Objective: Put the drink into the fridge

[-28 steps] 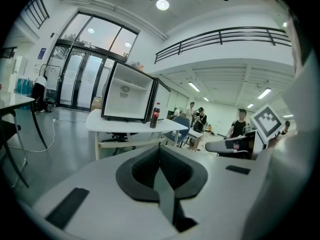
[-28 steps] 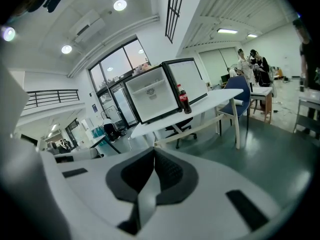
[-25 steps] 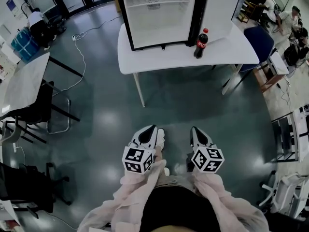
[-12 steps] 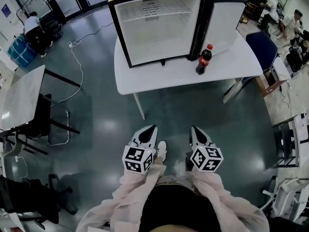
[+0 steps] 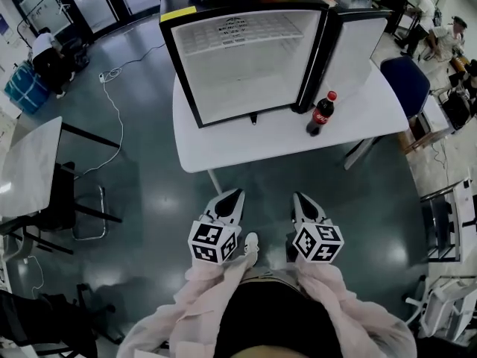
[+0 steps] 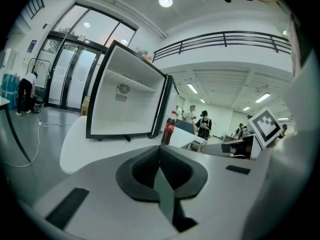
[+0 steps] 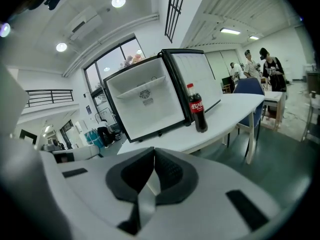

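The drink (image 5: 321, 113) stood upright on the white counter (image 5: 246, 142), well ahead of both claws and somewhat right of my right claw (image 5: 299, 198). It was just beside the hinge of the fridge (image 5: 238, 58), in front of its open door (image 5: 356, 39). My left claw (image 5: 235, 193) pointed toward the fridge's open interior. Bare floor lay between the claws and the counter edge, and a blue chair (image 5: 406, 77) stood at the counter's right end. Both claws were pressed together with nothing in them, held low and side by side before my body.
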Demonstrator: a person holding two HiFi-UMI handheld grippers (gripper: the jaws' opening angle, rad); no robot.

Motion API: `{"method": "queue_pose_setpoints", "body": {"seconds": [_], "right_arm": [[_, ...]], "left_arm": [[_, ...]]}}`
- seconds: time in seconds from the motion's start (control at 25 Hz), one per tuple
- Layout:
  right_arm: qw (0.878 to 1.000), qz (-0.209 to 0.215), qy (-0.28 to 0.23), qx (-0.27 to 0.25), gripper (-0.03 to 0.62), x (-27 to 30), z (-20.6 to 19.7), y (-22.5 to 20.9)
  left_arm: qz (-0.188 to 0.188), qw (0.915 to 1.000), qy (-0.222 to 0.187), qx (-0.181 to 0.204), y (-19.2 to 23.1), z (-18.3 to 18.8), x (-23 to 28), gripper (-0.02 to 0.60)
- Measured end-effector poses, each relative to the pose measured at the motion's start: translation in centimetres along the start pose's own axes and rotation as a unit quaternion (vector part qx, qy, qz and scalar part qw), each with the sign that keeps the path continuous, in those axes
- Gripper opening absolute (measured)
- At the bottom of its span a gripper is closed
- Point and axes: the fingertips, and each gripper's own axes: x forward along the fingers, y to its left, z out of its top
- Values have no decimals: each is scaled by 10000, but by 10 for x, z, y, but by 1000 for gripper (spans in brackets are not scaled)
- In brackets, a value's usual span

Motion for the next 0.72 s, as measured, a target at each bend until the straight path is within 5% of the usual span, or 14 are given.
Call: {"method": "queue_pose_setpoints", "body": {"seconds": [0.72], "right_arm": [[9987,-497,-80,0,12,42,18,-9]], "left_arm": [[-480,9988,48,-100,37,21,53,11]]}}
